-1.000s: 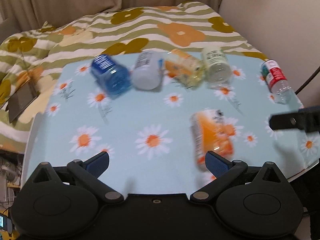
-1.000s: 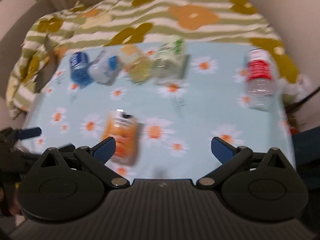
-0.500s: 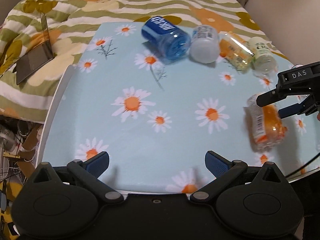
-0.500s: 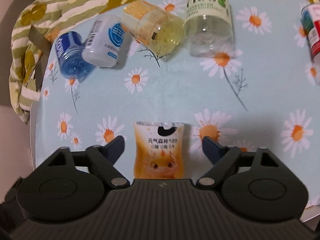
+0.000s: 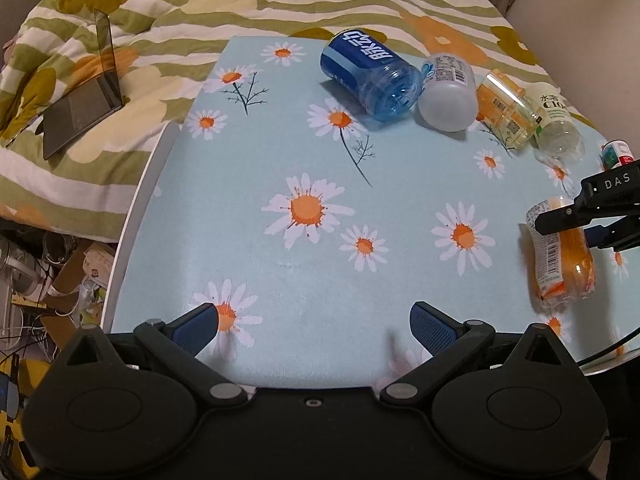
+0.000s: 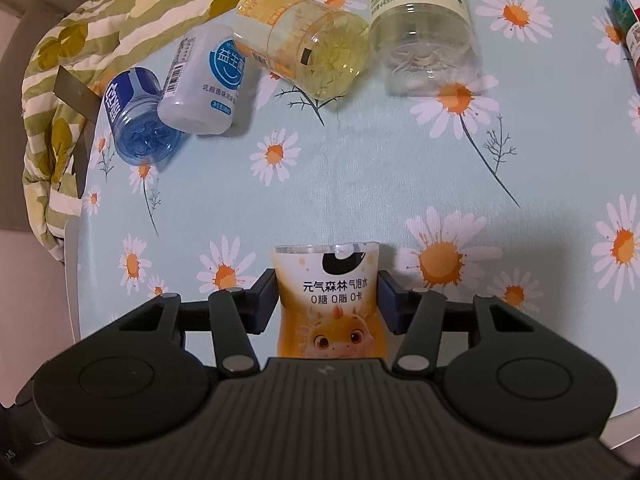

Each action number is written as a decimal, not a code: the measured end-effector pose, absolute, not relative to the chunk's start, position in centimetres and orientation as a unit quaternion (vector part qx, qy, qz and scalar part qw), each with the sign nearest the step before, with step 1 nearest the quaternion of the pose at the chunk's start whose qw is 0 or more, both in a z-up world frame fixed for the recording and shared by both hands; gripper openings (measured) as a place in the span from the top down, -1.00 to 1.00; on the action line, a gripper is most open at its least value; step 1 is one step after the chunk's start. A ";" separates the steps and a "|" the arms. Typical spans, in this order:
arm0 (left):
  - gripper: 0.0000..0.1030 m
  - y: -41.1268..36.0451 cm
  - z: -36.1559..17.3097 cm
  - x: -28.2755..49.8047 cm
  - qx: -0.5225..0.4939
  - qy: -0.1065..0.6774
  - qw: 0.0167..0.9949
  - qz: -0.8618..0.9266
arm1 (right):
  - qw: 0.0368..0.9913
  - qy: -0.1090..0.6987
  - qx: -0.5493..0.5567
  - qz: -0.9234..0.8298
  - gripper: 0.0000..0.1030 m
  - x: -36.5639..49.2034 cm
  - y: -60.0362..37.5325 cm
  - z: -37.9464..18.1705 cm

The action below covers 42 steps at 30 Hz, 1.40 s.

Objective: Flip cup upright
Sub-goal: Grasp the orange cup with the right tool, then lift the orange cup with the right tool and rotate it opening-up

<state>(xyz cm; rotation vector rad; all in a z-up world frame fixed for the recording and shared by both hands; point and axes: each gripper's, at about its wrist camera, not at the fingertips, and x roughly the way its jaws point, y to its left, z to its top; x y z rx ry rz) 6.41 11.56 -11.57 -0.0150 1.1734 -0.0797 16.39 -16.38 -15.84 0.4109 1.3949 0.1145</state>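
An orange-labelled cup (image 6: 328, 296) with a cartoon print lies on its side on the daisy-print table (image 6: 360, 168). Its rim points away from me in the right wrist view. My right gripper (image 6: 326, 298) straddles it, both blue pads pressed against its sides. In the left wrist view the same cup (image 5: 560, 256) lies at the far right with the right gripper (image 5: 580, 226) on its upper end. My left gripper (image 5: 316, 324) hangs open over the near table edge, holding nothing.
A row of cups lies on its side at the back: blue (image 5: 370, 76), white (image 5: 448, 92), yellow (image 5: 506, 112), clear with green print (image 5: 558, 128), red-labelled (image 5: 616, 152). A half-open laptop (image 5: 80, 108) sits on the flowered blanket at left. Floor clutter (image 5: 60, 280) lies below.
The right gripper has come down over the orange cup and its fingers have narrowed from wide apart onto the cup's sides. The left gripper has drifted slightly; it stays open.
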 end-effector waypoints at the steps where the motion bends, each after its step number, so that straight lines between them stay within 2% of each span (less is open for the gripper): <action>1: -1.00 11.5 -11.5 6.5 -0.007 0.553 0.832 -0.039 | 0.748 0.635 0.184 0.054 -0.30 16.3 -16.3 -15.6; 7: -1.00 11.0 -10.9 6.5 -0.002 0.550 0.834 -0.050 | 0.784 0.593 0.175 0.062 -0.29 15.1 -16.2 -12.9; 12: -1.00 10.7 -10.3 6.3 -0.003 0.533 0.844 -0.059 | 0.877 0.452 0.154 0.047 -0.32 12.1 -15.7 -10.7; 16: -1.00 10.2 -10.3 6.2 0.004 0.524 0.850 -0.059 | 0.924 0.351 0.154 0.008 -0.32 10.0 -15.0 -12.9; 23: -1.00 9.9 -10.8 5.1 0.018 0.507 0.861 -0.050 | 0.961 0.244 0.130 -0.002 -0.33 9.0 -13.6 -16.4; 29: -1.00 9.6 -11.2 4.6 0.044 0.498 0.865 -0.047 | 0.970 0.224 0.098 0.005 -0.34 8.0 -13.1 -17.8; 42: -1.00 8.4 -11.6 4.3 0.052 0.491 0.866 -0.073 | 0.968 0.245 0.048 0.016 -0.32 4.7 -12.3 -17.5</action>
